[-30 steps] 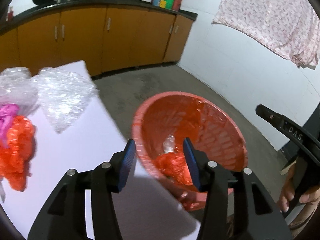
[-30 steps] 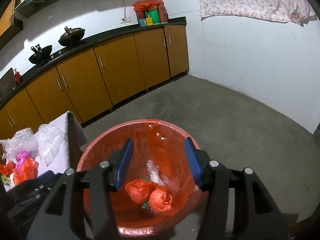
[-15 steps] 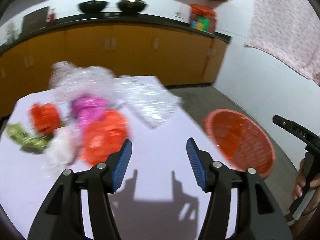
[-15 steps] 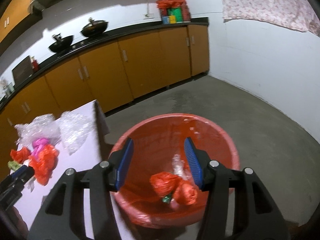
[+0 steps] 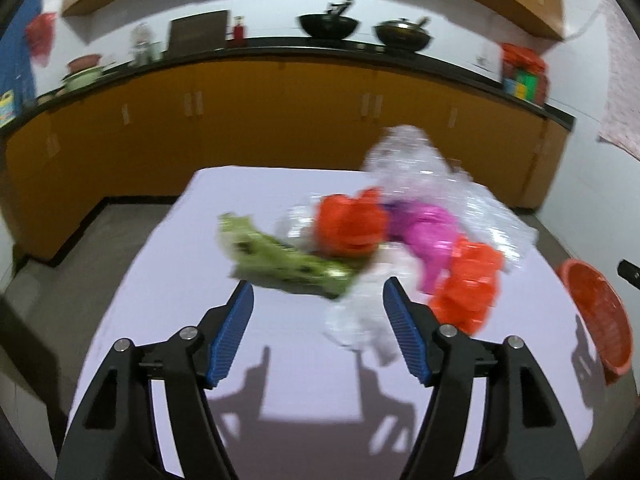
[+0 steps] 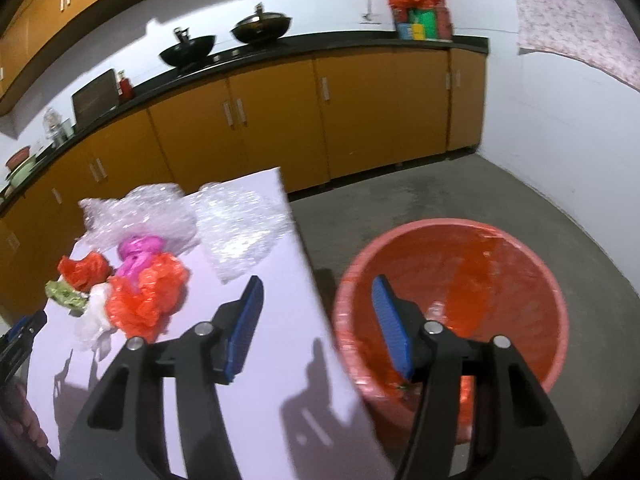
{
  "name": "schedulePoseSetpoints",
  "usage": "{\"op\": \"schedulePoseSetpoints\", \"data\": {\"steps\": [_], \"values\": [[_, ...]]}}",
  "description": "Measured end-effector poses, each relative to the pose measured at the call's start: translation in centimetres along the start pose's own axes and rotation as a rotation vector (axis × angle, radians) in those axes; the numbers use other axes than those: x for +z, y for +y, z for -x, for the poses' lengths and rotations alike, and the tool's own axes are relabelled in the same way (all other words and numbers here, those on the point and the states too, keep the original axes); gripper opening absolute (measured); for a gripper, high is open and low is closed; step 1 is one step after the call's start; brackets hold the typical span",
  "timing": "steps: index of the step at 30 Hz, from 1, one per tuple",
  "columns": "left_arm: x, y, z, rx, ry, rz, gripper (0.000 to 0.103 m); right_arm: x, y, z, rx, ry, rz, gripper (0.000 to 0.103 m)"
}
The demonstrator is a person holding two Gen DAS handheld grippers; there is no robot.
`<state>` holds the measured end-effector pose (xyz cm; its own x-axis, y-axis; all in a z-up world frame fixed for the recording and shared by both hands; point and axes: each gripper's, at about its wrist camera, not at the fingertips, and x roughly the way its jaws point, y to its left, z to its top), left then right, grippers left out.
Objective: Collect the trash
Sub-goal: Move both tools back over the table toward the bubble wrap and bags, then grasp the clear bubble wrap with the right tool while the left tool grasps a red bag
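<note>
A heap of trash lies on the white table [image 5: 168, 292]: a green wrapper [image 5: 280, 260], two orange bags [image 5: 348, 226] [image 5: 466, 286], a pink bag [image 5: 428, 230], white plastic [image 5: 360, 320] and clear bubble wrap [image 5: 424, 168]. My left gripper [image 5: 318, 320] hovers just short of the heap, jaws opening, nothing between them. My right gripper [image 6: 316, 320] straddles the table's right edge beside the red basket [image 6: 528, 264], jaws opening and empty. The same heap [image 6: 144, 276] shows to its left. Some orange trash lies in the basket, mostly hidden by the right finger.
The red basket [image 5: 600, 312] stands on the concrete floor to the table's right. Orange cabinets [image 6: 360, 112] under a black counter with woks [image 6: 260, 28] run along the back. White walls [image 6: 560, 120] close the right side. A hand [image 6: 24, 420] shows at the lower left.
My left gripper swung from over the basket to face the trash heap on the table and opened wider. The right gripper shifted left from above the basket to the table edge.
</note>
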<state>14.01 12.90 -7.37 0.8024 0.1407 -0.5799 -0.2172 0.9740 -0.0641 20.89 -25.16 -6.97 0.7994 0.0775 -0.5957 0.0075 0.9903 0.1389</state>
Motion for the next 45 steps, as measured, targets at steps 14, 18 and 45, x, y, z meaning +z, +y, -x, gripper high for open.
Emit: {"op": "schedulePoseSetpoints", "data": {"steps": [14,18,45], "values": [[0.9,3.9,-4.5,0.021,0.060,0.109,0.081,1.0,6.1,-6.5,0.071,0.038,0.061,0.071],[1.5,4.1,-6.1,0.035,0.072,0.113,0.081,1.9,7.3,-9.0,0.054,0.036,0.089,0.072],[2.1,3.5,-5.1,0.007,0.023,0.083,0.081,2.0,9.6,-16.7,0.082,0.172,0.139,0.007]]}}
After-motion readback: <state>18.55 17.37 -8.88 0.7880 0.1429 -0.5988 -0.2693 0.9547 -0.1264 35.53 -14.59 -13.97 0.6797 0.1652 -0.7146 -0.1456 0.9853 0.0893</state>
